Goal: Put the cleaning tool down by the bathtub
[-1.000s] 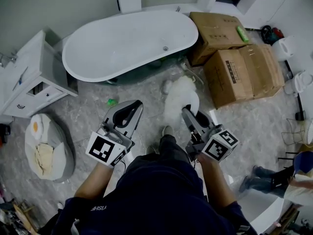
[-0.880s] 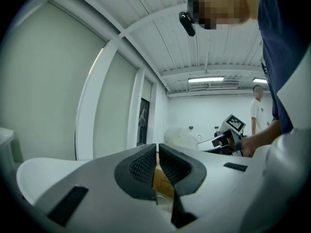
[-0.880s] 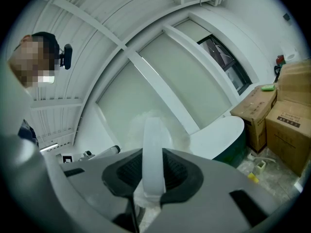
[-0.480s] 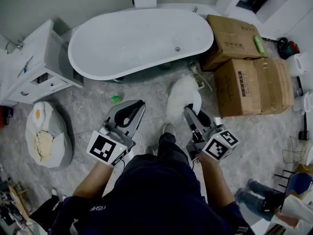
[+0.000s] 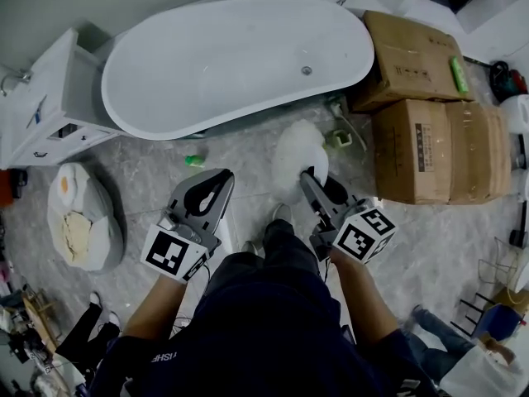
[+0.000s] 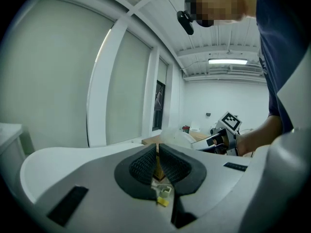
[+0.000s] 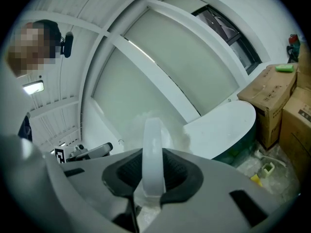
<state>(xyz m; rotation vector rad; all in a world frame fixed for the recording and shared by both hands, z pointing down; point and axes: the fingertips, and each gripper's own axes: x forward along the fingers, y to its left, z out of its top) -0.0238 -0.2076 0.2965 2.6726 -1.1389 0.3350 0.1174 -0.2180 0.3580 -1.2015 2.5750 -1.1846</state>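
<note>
Grips the fluffy white cleaning tool (image 5: 297, 151) by its handle in the right claw (image 5: 312, 179), above the floor just short of the bathtub (image 5: 231, 64). Holds the left claw (image 5: 216, 180) pressed together, empty. Lower gently onto bare floor beside the tub, then release. Avoid the cardboard boxes (image 5: 430, 151) to the right, plus the small green item (image 5: 194, 160) and the hose fitting (image 5: 340, 139) by the tub.

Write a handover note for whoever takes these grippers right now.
Left gripper: shut, empty, held level beside the other.
Right gripper: shut on the cleaning tool, by its translucent handle.
The tool's fluffy head is over the floor just in front of the bathtub; I cannot tell if it touches the floor.
Done: tool is at the tub.
Left: lower it, open the right jaws, withdraw.
</note>
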